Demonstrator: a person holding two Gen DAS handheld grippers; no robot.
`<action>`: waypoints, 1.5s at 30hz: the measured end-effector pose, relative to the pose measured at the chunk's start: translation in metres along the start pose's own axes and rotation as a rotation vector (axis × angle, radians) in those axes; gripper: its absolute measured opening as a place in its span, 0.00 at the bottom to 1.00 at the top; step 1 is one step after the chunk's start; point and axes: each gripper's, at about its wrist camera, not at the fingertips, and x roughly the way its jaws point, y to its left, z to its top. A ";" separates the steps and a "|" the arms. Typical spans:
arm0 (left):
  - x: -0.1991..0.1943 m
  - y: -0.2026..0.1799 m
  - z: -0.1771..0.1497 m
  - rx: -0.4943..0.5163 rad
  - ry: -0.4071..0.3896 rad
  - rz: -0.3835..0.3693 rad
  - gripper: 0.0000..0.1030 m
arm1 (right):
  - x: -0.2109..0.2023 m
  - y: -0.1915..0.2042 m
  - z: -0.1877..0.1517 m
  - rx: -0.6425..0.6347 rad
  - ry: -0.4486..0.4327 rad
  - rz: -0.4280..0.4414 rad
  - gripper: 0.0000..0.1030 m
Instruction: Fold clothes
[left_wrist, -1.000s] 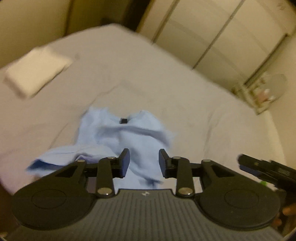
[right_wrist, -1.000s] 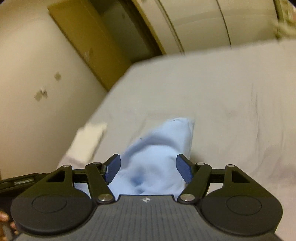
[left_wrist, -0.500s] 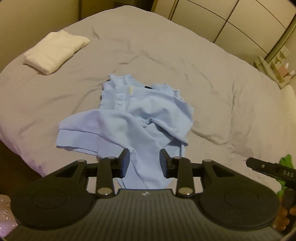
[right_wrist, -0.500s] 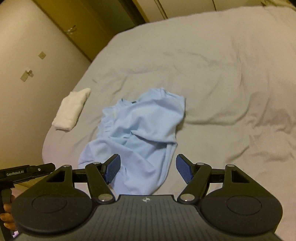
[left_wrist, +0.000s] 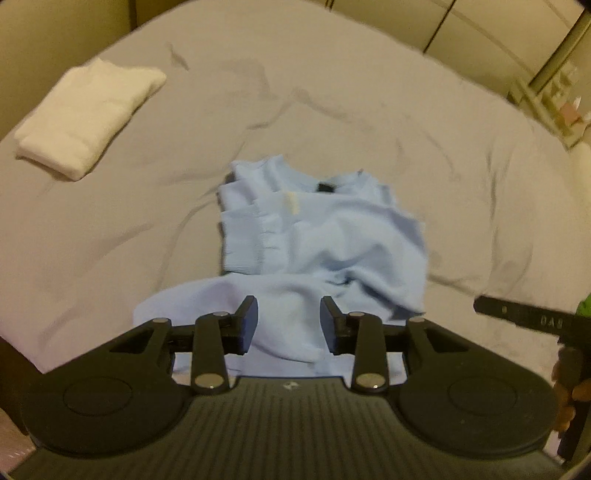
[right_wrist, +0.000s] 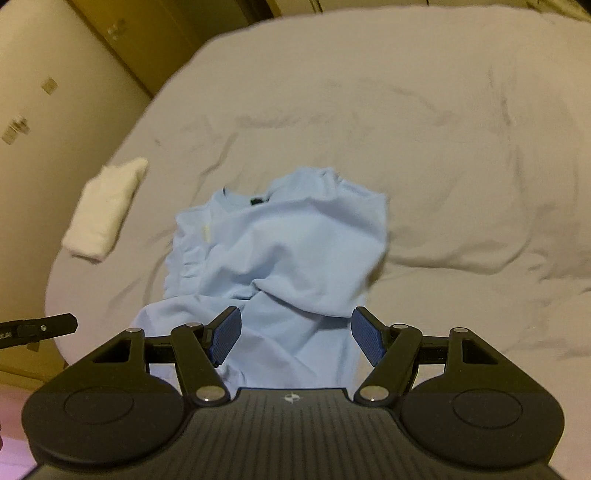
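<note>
At the bottom of the left wrist view, your left gripper (left_wrist: 289, 325) has its fingers apart with a moderate gap, and they hold nothing; the near edge of the light blue shirt (left_wrist: 317, 254) shows between and behind them. At the bottom of the right wrist view, your right gripper (right_wrist: 296, 336) is spread wider and is also empty, with the same light blue shirt (right_wrist: 280, 258) lying just beyond its blue pads (right_wrist: 225, 338). Whether the fingers touch the cloth, I cannot tell.

The shirt lies crumpled in the middle of both frames on the grey bed (left_wrist: 369, 103), its collar with a dark label on the far side. In the upper left of the left view, a folded white towel (left_wrist: 88, 118) rests on the bed, well apart from the shirt. In the upper right you see pale closet doors (left_wrist: 491, 33).
</note>
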 end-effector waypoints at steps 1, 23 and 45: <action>0.010 0.008 0.006 0.006 0.025 0.003 0.30 | 0.013 0.011 0.005 0.000 0.017 -0.010 0.67; 0.112 0.042 0.056 0.165 0.215 -0.021 0.35 | 0.129 0.076 0.034 -0.003 0.188 -0.183 0.66; 0.142 0.083 0.045 0.078 0.224 0.044 0.36 | 0.211 0.160 0.003 -0.449 0.129 0.048 0.47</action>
